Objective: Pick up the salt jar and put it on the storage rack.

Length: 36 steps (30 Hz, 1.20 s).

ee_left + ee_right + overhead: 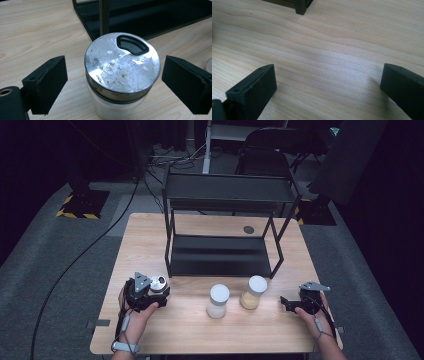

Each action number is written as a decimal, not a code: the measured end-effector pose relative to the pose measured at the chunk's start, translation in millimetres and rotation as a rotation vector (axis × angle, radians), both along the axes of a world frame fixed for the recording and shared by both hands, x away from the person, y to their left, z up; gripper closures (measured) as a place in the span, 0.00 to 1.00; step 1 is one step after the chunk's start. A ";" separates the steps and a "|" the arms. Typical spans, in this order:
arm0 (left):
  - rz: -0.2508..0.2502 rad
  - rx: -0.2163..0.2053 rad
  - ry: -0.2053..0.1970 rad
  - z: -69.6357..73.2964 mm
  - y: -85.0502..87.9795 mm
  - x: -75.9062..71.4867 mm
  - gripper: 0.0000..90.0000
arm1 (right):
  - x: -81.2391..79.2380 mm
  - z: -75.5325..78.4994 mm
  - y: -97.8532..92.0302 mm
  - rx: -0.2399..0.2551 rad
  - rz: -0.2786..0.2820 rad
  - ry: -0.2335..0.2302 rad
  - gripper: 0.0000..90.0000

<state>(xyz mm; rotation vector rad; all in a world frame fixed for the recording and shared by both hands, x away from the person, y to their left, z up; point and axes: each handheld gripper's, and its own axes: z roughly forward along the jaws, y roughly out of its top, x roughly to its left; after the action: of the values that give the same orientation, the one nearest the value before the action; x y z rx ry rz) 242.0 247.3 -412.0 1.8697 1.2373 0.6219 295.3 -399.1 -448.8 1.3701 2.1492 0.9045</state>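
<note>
Nearest, left tongs (113,82): jaws wide, one on each side of the steel-lidded jar (122,72), with a gap showing on both sides, so neither pad presses on it.
Left-hand jar: stands upright at the near left of the surface (150,235), just in front of the rack's left near leg; clear body with something pale inside, what it is cannot be told; scratched metal lid with a black tab; its base is cut off in the left gripper view.
Right tongs (328,90): jaws wide, nothing between them but bare wood; at the near right of the surface (295,304) they point left towards the jars.
Middle jar (218,301): white lid, whitish filling, standing near the centre.
Yellow jar (253,292): white lid, yellowish filling, just right of the middle jar and apart from it.
Jar count: three, all upright, all closed.
Tongs count: two, one in each hand.
Rack (225,227): one black two-tier metal shelf rack, farther back.
Small dark disc (248,229): on the far surface behind the rack; too small to identify.
</note>
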 end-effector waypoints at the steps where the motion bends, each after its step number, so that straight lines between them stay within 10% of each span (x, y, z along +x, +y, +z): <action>1: -0.001 0.002 0.004 -1.2 -0.3 1.4 0.07 | 0.0 0.0 0.0 0.000 0.000 0.000 0.00; 22: -0.019 0.089 0.036 -15.5 -18.7 16.9 0.31 | 0.0 0.0 0.0 0.000 0.000 0.000 0.00; 36: -0.008 0.025 0.002 -28.3 -10.8 12.0 0.34 | 0.2 0.2 0.0 0.000 0.000 0.001 0.00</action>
<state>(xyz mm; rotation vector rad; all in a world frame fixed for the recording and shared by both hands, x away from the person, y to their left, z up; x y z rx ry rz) 254.1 236.5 -440.4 1.8956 1.2278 0.6341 295.5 -399.1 -448.6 1.3700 2.1503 0.9039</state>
